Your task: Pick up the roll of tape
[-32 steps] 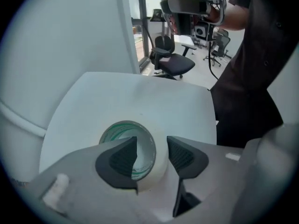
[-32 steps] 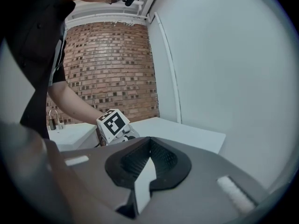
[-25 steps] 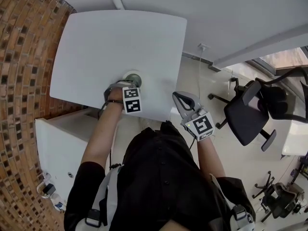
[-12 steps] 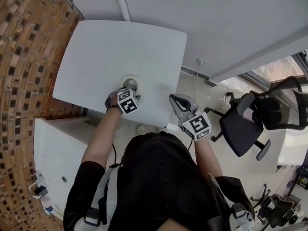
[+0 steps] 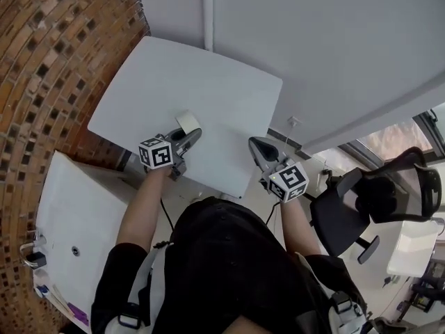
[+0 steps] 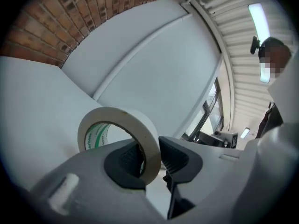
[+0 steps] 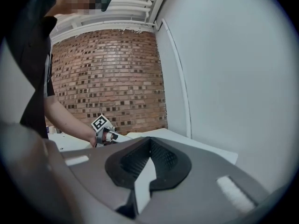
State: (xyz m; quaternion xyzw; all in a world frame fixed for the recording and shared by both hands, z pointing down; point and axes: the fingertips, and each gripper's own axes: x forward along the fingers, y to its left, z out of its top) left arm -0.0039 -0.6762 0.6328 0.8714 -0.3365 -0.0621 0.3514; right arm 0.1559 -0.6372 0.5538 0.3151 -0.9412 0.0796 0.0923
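Left gripper [image 5: 186, 135] is up over the near edge of the white table [image 5: 201, 75], and it has the roll of tape [image 5: 188, 122]! The jaws have just been closing, and the left gripper view shows where they stand: one dark pad inside the ring, the other outside, both clamped on the cream band of the roll of tape [image 6: 140, 125]. The roll stands on edge in the left gripper [image 6: 152, 157], its hole facing sideways, with green print showing on the inner core. Behind it lies the pale top of the table [image 6: 32, 106]. Whether the roll is fully clear of that tabletop, I cannot tell from these angles.

Over at the table's right-hand edge, the right gripper [image 5: 259, 147] hangs with its nose towards the tabletop. In its own view the right gripper [image 7: 149, 143] has its jaws together at the tips, nothing between them, and the table [image 7: 187, 143] lies just beyond. Brick wall [image 5: 49, 61] runs along the table's left side; a black office chair [image 5: 348, 211] stands well off to its right.
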